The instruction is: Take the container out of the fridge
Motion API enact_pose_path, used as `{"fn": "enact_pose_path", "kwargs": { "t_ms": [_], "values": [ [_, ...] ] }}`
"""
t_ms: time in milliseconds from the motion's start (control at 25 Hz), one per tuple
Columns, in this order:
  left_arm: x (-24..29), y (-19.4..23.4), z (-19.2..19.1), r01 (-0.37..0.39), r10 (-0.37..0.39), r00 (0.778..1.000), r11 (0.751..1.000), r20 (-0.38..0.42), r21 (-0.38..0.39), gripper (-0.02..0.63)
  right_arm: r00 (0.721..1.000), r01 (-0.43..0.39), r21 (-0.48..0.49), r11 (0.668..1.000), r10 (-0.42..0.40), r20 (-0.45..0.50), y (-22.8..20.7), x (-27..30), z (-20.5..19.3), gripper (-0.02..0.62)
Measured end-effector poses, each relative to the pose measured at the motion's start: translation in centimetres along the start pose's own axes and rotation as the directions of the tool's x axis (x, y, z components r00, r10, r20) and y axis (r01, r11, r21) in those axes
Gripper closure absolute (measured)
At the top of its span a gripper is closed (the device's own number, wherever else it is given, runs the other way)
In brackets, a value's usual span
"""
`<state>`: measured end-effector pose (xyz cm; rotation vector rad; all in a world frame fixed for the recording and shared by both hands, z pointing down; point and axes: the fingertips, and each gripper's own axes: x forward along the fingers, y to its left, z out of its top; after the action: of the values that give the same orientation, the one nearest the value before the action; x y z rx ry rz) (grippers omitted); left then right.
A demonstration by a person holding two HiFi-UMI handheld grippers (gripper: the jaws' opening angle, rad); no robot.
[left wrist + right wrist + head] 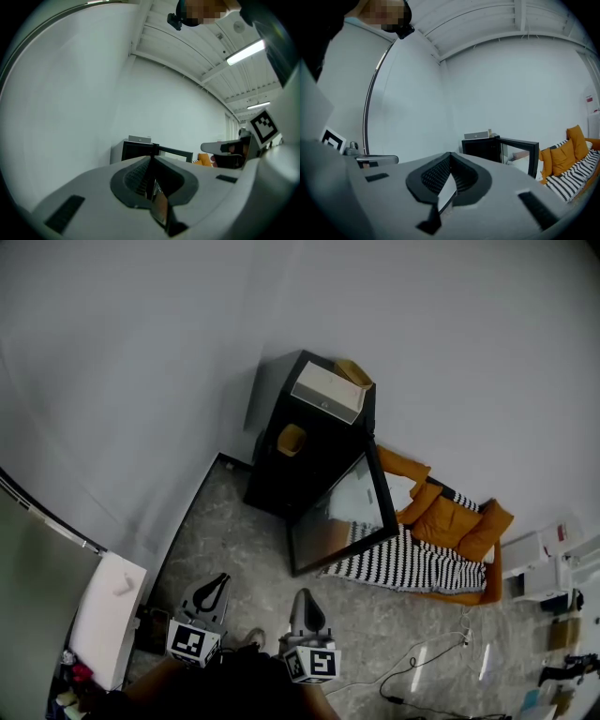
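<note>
Looking steeply down, the head view takes in a black fridge (317, 463) against the grey wall, its glass door (342, 512) swung wide, a pale box (328, 392) on its roof, and a small tan container (291, 439) in the dark opening, too small to read in any detail. The left claw (218, 579) and right claw (304, 596) sit low in the frame, side by side and well apart from the fridge. Only this view gives the mottled floor (225, 531), the cables (422, 681) lying on it, and the whole orange sofa (455, 517) with its striped blanket (412, 563) beside the door. The left gripper view shows its jaws pressed together with nothing between them, the fridge far beyond their tips, and the right claw close by at the right; the fridge's inside is just a dark patch here. The right gripper view shows jaws likewise pressed together and empty, the open door nearly edge-on, and the cushions and blanket at the right edge
</note>
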<state>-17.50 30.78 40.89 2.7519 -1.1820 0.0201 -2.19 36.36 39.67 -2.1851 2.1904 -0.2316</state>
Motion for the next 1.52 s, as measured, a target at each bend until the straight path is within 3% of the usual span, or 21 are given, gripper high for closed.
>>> {"fn": "enact_pose_path", "kwargs": {
  "t_ms": [520, 880, 1120, 1240, 1360, 1520],
  "values": [
    [-2.5, 5.0, -1.0, 0.042, -0.043, 0.999, 0.999, -0.012, -0.032, 0.589, 0.999, 0.052, -0.039, 0.998, -0.052, -0.015, 5.3, 2.0, -1.4, 0.594],
    [-1.3, 6.3, -2.0, 0.042, -0.044, 0.999, 0.996, -0.024, -0.076, 0.589, 0.998, 0.046, -0.036, 0.998, -0.048, -0.048, 4.8, 5.2, -2.4, 0.595],
    [3.4, 7.3, -2.2, 0.027, -0.029, 0.999, 0.998, -0.029, -0.057, 0.589, 1.000, 0.027, -0.009, 1.000, -0.027, -0.012, 1.1, 10.9, -2.3, 0.594],
    [7.4, 8.0, -2.0, 0.027, -0.030, 0.999, 0.997, -0.041, -0.077, 0.589, 0.999, 0.029, -0.014, 0.999, -0.029, -0.014, -1.3, 14.6, -2.1, 0.594],
    [11.7, 8.2, -1.2, 0.021, -0.023, 0.999, 0.998, -0.034, -0.054, 0.589, 1.000, 0.025, -0.049, 0.998, -0.026, -0.005, -3.7, 17.9, -0.9, 0.594],
    [17.9, 8.0, -0.3, 0.021, -0.022, 0.999, 0.999, -0.034, -0.032, 0.589, 1.000, 0.021, -0.020, 1.000, -0.021, -0.019, -7.4, 21.9, -0.6, 0.594]
  ]
}}
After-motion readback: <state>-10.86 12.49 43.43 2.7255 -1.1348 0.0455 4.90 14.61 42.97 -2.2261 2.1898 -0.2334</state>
